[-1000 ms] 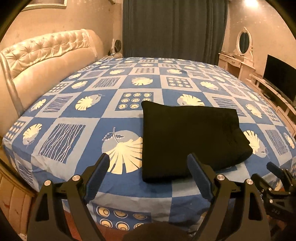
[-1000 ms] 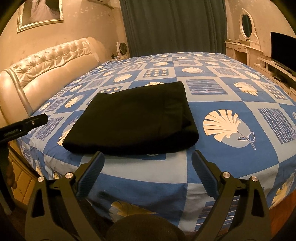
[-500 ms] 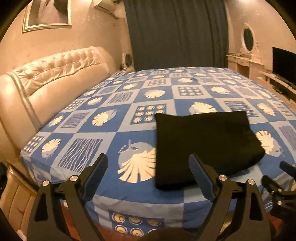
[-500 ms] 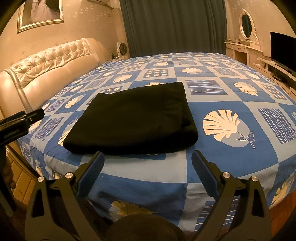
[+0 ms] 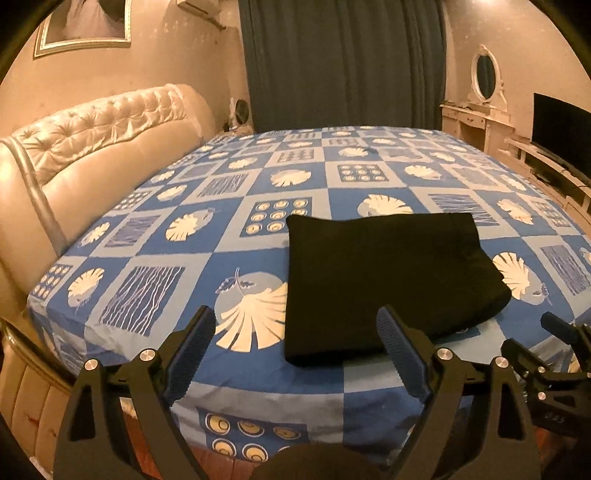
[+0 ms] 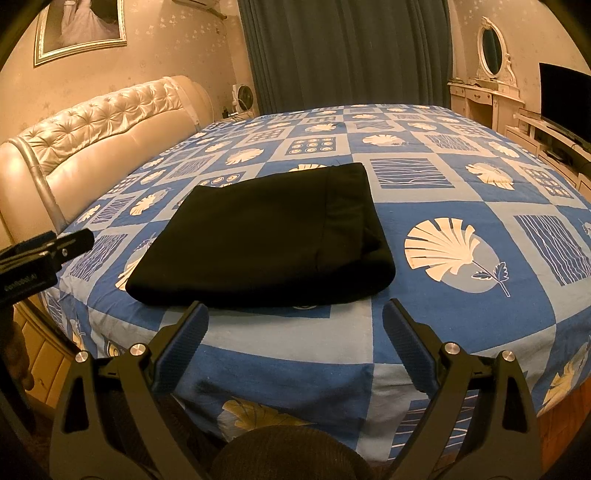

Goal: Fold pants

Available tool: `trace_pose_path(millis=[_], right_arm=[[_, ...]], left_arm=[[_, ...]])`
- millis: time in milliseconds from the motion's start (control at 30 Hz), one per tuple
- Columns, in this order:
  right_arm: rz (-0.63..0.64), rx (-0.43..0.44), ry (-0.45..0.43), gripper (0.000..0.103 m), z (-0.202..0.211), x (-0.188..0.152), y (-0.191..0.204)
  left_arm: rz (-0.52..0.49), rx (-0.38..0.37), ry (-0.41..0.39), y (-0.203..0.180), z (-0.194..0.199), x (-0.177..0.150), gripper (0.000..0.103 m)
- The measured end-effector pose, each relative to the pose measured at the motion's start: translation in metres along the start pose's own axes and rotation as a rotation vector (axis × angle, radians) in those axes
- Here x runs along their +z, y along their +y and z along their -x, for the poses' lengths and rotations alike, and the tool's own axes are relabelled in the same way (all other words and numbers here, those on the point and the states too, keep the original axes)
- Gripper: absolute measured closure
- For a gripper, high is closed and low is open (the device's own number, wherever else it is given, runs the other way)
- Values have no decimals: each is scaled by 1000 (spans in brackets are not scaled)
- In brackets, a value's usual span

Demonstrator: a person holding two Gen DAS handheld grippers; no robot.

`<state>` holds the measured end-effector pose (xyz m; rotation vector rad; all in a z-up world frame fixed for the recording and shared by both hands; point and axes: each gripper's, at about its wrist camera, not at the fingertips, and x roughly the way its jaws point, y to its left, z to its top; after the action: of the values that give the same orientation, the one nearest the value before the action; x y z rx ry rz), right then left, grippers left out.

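Both grippers are held off the near edge of the bed, each with its two fingers spread wide and nothing between them. From its own camera the left gripper sits low in front of the near edge of the bed, and the right gripper does the same in its view; neither touches the cloth.

Just beyond the near edge lies one pair of black pants, folded into a thick flat rectangle and resting on the blue-and-white patterned sheet. In the left view the pants lie slightly right of the left gripper's fingers, a printed white shell on the sheet just beside their left edge.

Left of the bed runs one tufted cream headboard. Above the headboard hangs one framed picture. Past the far edge of the bed hangs a dark curtain. Right of the bed stand one white dressing table with one oval mirror, and one dark television on a low unit.
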<state>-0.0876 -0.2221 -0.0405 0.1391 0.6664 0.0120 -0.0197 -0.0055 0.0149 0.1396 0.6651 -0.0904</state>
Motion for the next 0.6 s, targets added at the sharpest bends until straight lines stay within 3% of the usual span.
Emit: trace_pose_path(millis=[300, 600], right_arm=[[-12, 24, -38, 8, 12, 11, 4], [6, 35, -57, 8, 18, 22, 14]], left_arm=[[59, 6, 40, 10, -3, -2, 15], [87, -37, 59, 13, -5, -1, 15]])
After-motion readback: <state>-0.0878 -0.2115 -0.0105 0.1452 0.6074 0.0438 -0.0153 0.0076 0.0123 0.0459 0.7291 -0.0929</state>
